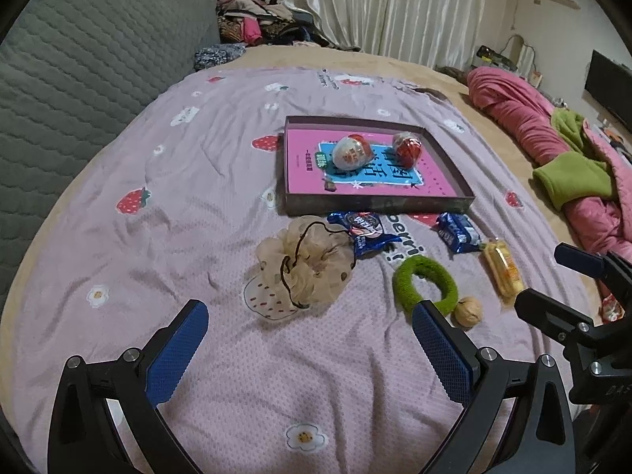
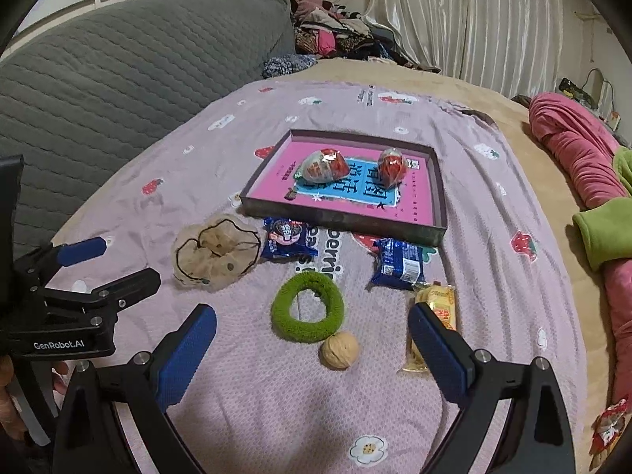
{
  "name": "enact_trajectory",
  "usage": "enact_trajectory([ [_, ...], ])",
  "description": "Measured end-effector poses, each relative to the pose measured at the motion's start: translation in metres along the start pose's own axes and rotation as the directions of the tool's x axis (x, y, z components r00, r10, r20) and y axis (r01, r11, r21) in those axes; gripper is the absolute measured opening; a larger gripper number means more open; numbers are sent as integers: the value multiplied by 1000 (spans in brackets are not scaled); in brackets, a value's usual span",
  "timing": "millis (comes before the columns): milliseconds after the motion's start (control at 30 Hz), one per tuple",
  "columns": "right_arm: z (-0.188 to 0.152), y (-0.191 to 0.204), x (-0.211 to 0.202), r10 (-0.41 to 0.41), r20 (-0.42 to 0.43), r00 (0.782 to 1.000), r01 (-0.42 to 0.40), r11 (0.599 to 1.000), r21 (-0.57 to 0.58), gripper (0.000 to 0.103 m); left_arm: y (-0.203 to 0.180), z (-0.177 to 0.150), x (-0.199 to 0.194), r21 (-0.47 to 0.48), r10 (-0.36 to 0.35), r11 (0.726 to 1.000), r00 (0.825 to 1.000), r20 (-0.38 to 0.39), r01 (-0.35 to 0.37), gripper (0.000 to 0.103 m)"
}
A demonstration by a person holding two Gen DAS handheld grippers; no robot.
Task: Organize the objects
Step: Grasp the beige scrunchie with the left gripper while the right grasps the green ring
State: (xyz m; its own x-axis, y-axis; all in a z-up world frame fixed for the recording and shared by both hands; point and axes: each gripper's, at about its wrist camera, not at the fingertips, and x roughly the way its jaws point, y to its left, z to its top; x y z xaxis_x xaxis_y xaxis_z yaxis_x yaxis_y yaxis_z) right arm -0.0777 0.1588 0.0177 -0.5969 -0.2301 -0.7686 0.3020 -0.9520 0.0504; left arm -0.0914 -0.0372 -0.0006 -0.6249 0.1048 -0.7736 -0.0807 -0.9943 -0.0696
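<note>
Both grippers are hovering over the pink strawberry bedsheet with nothing in them, the left gripper and the right gripper each spreading its blue fingers wide. The shallow tray is sitting mid-sheet, carrying two wrapped egg-shaped treats, while just in front of it are lying a beige scrunchie, two blue snack packets, a green hair tie, a walnut touching that tie, and a yellow wrapped snack

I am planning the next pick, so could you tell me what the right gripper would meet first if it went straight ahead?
Most likely the walnut, just before the green hair tie; the right gripper is open and empty, though depth is hard to judge.
</note>
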Motion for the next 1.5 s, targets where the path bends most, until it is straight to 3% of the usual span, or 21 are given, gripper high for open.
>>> enact_trajectory([
  [567,-8,-4,70,-30,-104,994,30,1000,-2,98,4,7,62,8,-1,1000,998,-68,1,103],
  [1400,-4,0,136,-36,-192,981,27,998,-49,98,4,15,140,17,-12,1000,991,-136,14,103],
  [1500,-4,2,144,-26,-209,978,16,999,-50,92,4,17,146,26,1,1000,991,-133,3,103],
])
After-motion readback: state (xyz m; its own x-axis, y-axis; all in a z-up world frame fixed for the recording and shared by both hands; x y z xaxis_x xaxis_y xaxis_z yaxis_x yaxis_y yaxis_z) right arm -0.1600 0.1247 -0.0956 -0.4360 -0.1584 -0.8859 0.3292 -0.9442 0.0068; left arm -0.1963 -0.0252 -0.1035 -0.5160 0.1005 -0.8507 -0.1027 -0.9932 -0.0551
